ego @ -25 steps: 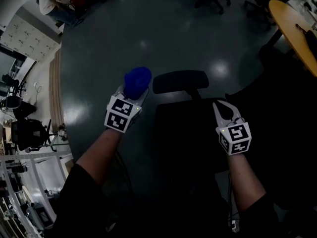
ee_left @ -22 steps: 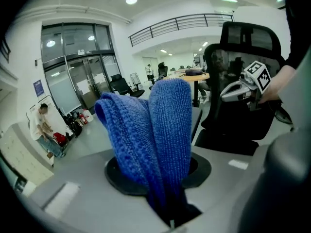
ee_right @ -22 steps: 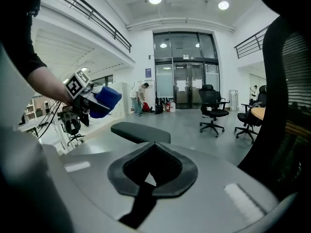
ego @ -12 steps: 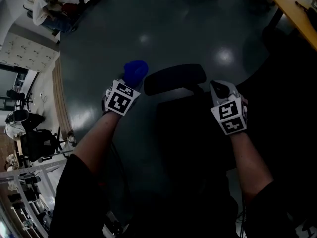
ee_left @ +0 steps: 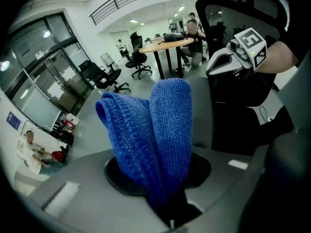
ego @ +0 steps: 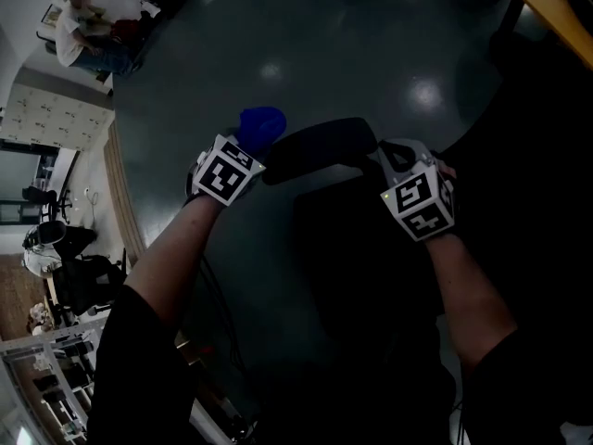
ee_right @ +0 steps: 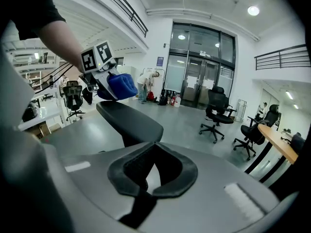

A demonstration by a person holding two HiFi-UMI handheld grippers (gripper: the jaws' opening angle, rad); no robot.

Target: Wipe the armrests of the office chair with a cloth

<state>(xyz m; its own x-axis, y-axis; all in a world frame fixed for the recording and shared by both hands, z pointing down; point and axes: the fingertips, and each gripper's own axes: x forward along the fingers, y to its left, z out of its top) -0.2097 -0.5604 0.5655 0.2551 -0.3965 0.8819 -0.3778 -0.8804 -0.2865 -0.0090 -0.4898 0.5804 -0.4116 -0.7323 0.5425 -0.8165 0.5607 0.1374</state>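
Left tongs (ego: 246,152) clench the fuzzy blue cloth (ego: 260,126), upper centre-left, just beside the black padded chair rest (ego: 320,146). Right tongs (ego: 393,152) are closed and empty. Pinched by one fold, the cloth may slip out when rubbing.

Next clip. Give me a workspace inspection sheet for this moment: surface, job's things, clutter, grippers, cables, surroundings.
Surface: glossy grey floor; no worktop in use.
Job's things: blue cloth, bunched, beside one end of the black chair pad; cannot tell whether they touch.
Clutter: nothing seen.
Grippers: left gripper shut on the blue cloth; right gripper shut, empty, at the pad's other end.
Cables: thin cable below the left forearm, route unclear.
Surroundings: wooden desk, spare office chairs, a seated person far off.
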